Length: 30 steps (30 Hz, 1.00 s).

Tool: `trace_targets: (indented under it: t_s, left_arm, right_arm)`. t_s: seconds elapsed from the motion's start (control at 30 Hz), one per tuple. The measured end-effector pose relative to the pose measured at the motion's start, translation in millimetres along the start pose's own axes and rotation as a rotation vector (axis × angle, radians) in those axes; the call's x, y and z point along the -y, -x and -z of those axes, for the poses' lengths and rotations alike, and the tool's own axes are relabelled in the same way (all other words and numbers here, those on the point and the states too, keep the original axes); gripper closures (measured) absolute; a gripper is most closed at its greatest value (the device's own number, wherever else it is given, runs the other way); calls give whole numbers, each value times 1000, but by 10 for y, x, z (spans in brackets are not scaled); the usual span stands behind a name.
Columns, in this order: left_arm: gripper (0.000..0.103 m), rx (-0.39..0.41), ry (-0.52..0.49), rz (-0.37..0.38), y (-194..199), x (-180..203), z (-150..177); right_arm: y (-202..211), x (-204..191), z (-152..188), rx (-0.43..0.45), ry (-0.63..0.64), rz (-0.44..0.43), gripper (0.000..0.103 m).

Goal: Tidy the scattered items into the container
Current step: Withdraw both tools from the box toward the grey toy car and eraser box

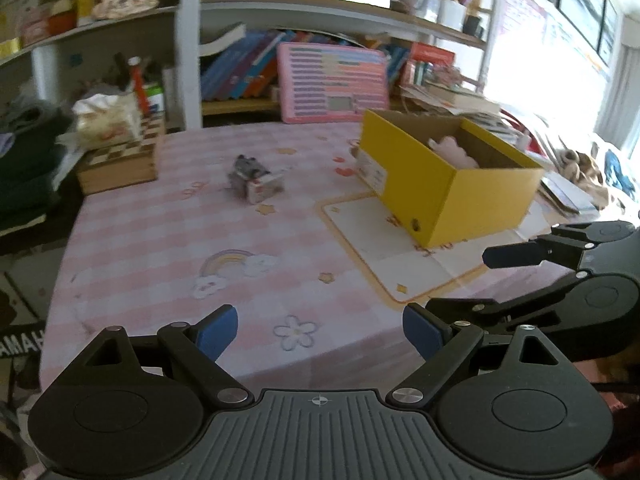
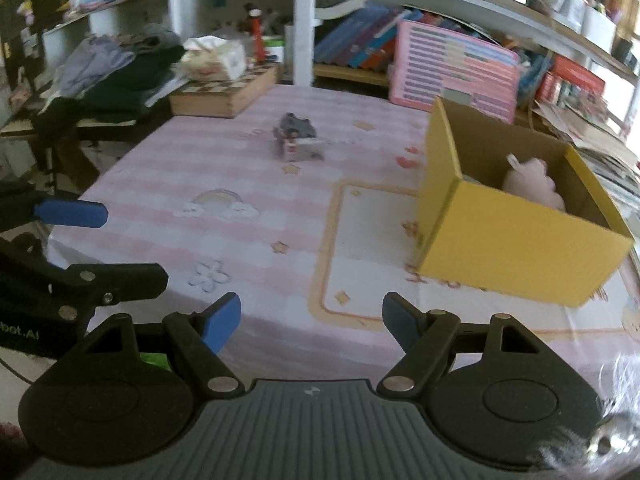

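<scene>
Box: a yellow cardboard box (image 1: 448, 184) stands open-topped toward the right side of the tabletop, partly on a cream mat with an orange border (image 1: 384, 248).
Inside the box: a pale pink soft toy (image 2: 534, 182) lies against the far inner wall.
Loose item: a small grey-and-white thing (image 1: 254, 178) lies alone near the middle of the tabletop, toward the far edge, well apart from the box; too blurred to name.
Tabletop: covered with a pink checked cloth (image 1: 168, 240) printed with a rainbow, clouds and flowers.
Far left corner: a wooden chequered box (image 1: 120, 160) with a tissue pack (image 1: 106, 118) on top of it.
Beyond the far edge: shelves with books (image 1: 240, 64) and a pink board (image 1: 334, 82) leaning upright.
Left claw: (image 1: 320, 330) spread wide above the near edge, nothing between its blue pads.
Right claw: (image 2: 312, 322) spread, nothing between its pads, above the near edge just beside the left one.
</scene>
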<state>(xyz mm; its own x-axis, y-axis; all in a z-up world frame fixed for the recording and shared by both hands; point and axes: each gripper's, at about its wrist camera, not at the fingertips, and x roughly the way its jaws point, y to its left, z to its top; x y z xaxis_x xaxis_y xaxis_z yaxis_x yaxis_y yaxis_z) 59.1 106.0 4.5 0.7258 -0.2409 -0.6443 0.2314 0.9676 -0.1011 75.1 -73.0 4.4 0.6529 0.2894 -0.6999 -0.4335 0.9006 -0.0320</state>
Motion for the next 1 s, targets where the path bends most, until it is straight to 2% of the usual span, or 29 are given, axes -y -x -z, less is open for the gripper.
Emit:
trace_targets:
  t_s: [0.43, 1.0]
  left_arm:
    - [11, -5, 70, -40, -139, -227, -56]
    - [11, 10, 96, -85, -744, -471, -605]
  right_arm:
    - [-301, -89, -250, -7, 85, -55, 31]
    - [-946, 240, -838, -6, 112, -92, 33]
